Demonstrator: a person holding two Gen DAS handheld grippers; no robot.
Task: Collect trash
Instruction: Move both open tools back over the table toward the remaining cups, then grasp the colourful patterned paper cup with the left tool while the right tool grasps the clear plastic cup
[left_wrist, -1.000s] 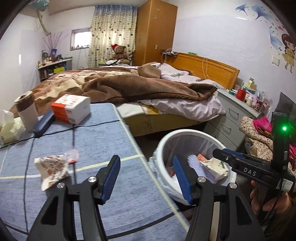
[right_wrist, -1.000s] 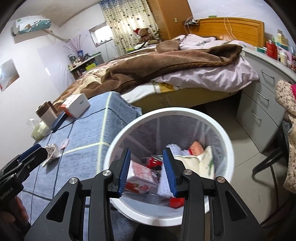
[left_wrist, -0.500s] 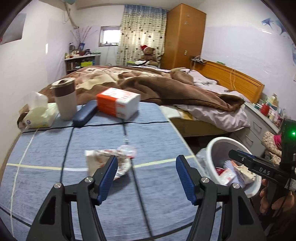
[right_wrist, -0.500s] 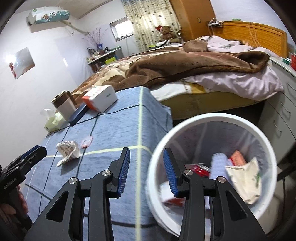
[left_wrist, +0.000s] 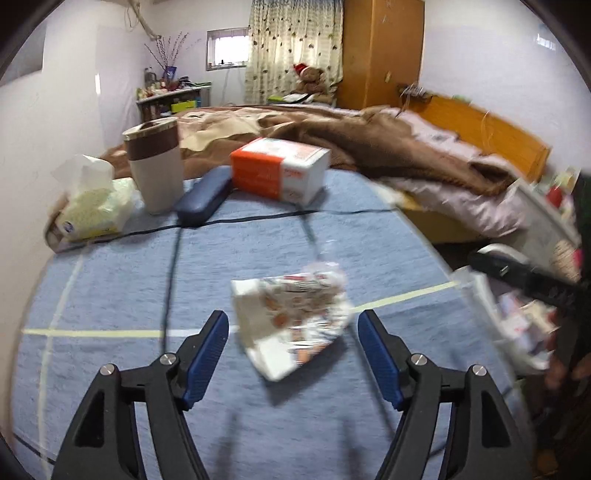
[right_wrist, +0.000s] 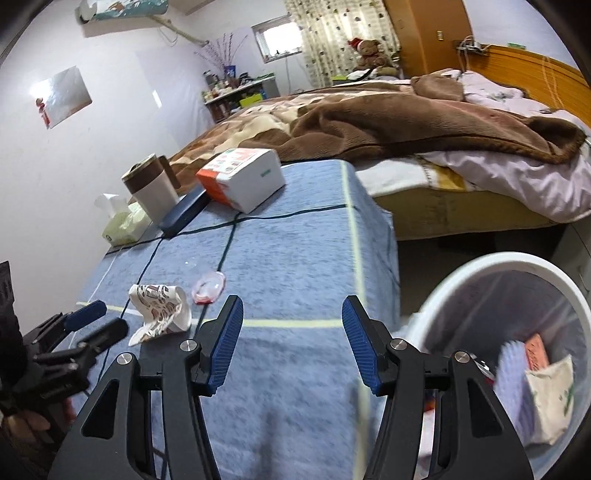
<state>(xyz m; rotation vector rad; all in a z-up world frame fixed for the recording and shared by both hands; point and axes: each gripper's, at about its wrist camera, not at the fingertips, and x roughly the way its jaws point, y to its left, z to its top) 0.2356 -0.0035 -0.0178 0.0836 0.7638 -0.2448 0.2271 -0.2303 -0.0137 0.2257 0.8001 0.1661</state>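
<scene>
Presently the crumpled wrapper (left_wrist: 293, 321) lies on the blue-covered counter (left_wrist: 110, 288), between and just ahead of the left tongs (left_wrist: 291, 354), whose jaws have just been opening and stand wide, pads clear of it. The right tongs (right_wrist: 291, 343) have likewise been opening and hold nothing. A small clear lid (right_wrist: 208, 287) lies just beside the wrapper. Judged light, soft and easily crushed, the wrapper is best pinched across its bunched middle. The counter edge and white bin (right_wrist: 509, 266) sit close on the right, with bare cloth all round.
</scene>
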